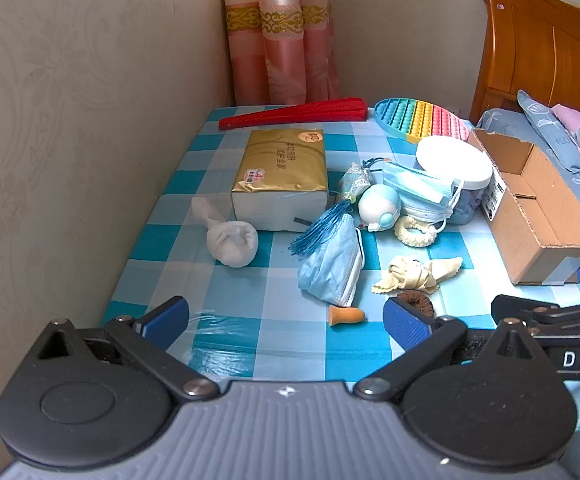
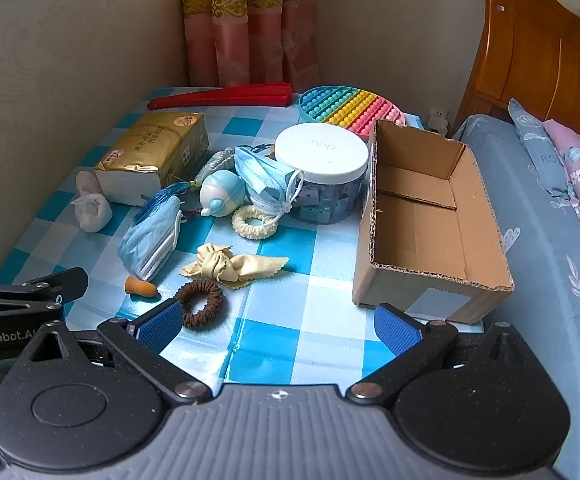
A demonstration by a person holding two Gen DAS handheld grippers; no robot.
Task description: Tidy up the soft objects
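Soft things lie on the blue checked table [image 1: 249, 320]: a white cloth bundle [image 1: 231, 242], a blue face mask [image 1: 332, 268], a knotted yellow cloth [image 1: 418, 274], a brown scrunchie [image 2: 201, 302], a cream scrunchie [image 2: 251, 222], a second mask [image 2: 263, 178] against the jar, and an orange earplug [image 1: 346, 315]. An open cardboard box [image 2: 430, 220] stands at the right, with nothing in it. My left gripper [image 1: 285, 320] is open and empty above the front edge, near the earplug. My right gripper [image 2: 277, 326] is open and empty, its left finger beside the brown scrunchie.
A gold tissue pack [image 1: 281, 178], a red folded fan [image 1: 294, 118], a rainbow pop toy [image 1: 422, 120], a white-lidded jar [image 2: 322, 172] and a small blue-white round gadget [image 2: 221, 192] share the table. A wall runs along the left. A bed [image 2: 550, 220] lies to the right.
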